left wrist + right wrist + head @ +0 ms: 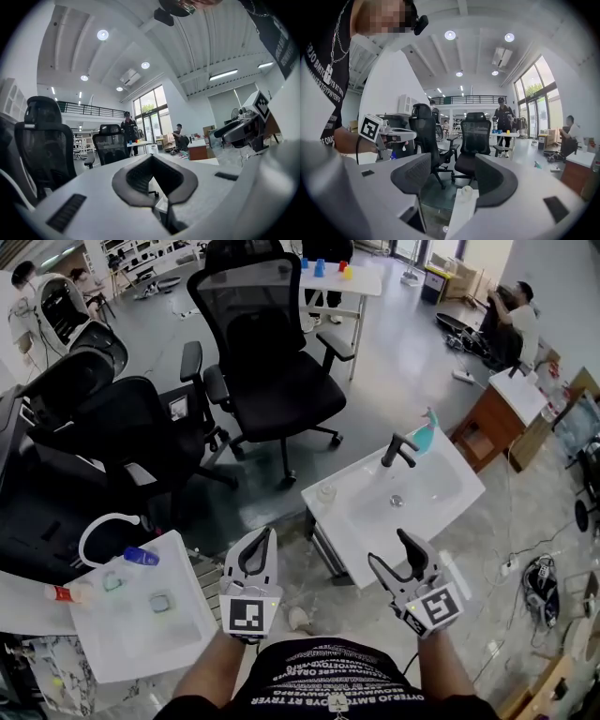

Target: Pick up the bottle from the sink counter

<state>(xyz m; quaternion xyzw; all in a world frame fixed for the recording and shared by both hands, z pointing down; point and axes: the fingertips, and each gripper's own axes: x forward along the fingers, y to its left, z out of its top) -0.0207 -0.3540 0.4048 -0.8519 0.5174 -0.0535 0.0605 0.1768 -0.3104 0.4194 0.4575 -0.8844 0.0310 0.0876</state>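
The white sink bench (349,521) lies just ahead of the right gripper (453,163) and a little below it, with black office chairs (277,371) farther off beyond both grippers. The right gripper's jaws stand wide apart and hold nothing. The small pale bottle (466,191) shows in the gap between them but well ahead, upright on the bench's near corner. The left gripper (270,534), beside the right one, has its jaw tips together and empty.
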